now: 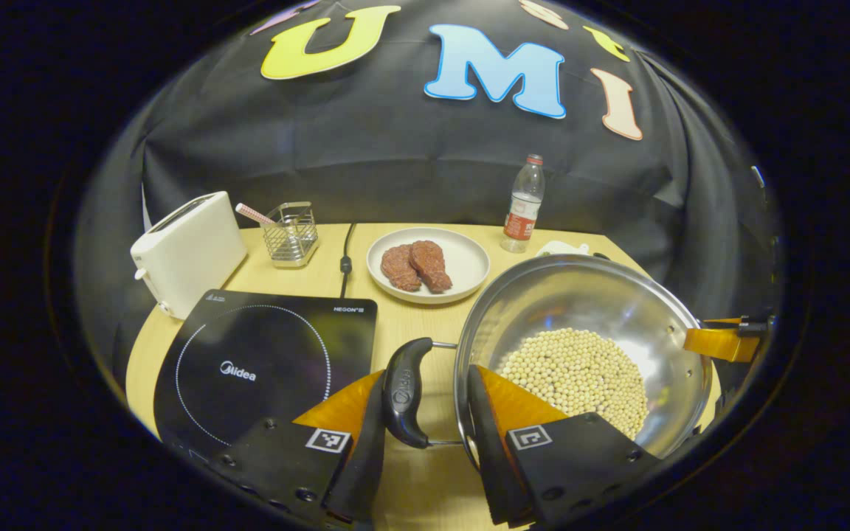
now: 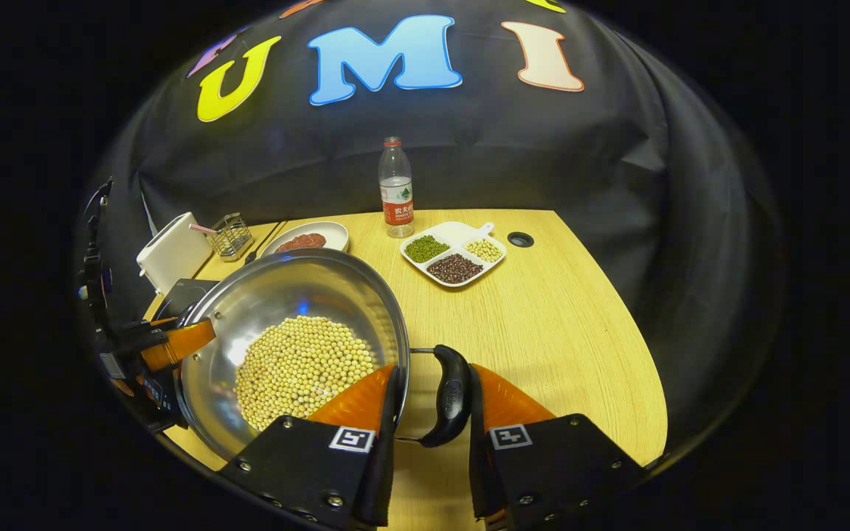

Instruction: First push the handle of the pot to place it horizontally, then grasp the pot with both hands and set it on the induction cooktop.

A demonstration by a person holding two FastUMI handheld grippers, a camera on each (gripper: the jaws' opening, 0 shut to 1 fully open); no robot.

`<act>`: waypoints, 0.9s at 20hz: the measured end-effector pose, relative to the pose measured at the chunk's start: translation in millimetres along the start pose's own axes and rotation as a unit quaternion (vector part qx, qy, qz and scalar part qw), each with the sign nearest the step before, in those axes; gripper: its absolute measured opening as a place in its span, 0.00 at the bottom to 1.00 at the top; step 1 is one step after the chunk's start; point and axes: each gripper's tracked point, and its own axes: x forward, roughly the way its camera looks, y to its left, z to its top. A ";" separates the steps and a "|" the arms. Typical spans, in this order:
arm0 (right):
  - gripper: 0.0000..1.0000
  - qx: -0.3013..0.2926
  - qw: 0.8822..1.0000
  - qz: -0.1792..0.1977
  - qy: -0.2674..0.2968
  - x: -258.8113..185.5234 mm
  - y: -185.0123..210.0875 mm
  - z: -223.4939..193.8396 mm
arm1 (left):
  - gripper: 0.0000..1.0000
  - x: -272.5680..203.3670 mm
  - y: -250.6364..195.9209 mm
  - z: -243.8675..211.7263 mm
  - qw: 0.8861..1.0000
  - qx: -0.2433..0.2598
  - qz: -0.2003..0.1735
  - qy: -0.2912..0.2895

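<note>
Both grippers, left gripper (image 1: 425, 413) and right gripper (image 2: 429, 402), stand narrowly around the pot (image 1: 580, 346) handles, lower centre; firm contact unclear. Lift level toward the cooktop (image 1: 270, 361), lower left.

On the induction cooktop (image 1: 266, 365) you can read the brand "Midea" in white at the middle of its dotted ring, and a small white word near its far right corner that looks like "NEGON", too small to be sure. A tiny mark sits at its far left corner, unreadable. Each finger of your tongs (image 1: 425, 413) carries a square black-and-white coded marker. The pot's handle (image 1: 404, 391) bears an embossed logo you cannot make out.
</note>
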 end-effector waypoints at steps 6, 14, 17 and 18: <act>0.42 0.003 1.000 0.000 -0.004 -3.5 26.2 5.8 | 0.64 -5.2 27.3 8.0 1.000 0.003 0.000 -0.007; 0.42 0.001 1.000 0.005 -0.006 -4.1 70.3 4.7 | 0.63 -17.3 75.7 6.2 1.000 -0.001 0.001 -0.009; 0.42 -0.001 1.000 0.006 -0.009 -4.0 88.5 6.5 | 0.63 -19.8 95.5 5.5 1.000 -0.003 0.002 -0.010; 0.42 -0.001 1.000 0.007 -0.010 -3.8 95.0 7.1 | 0.63 -21.6 103.2 6.7 1.000 -0.004 0.003 -0.011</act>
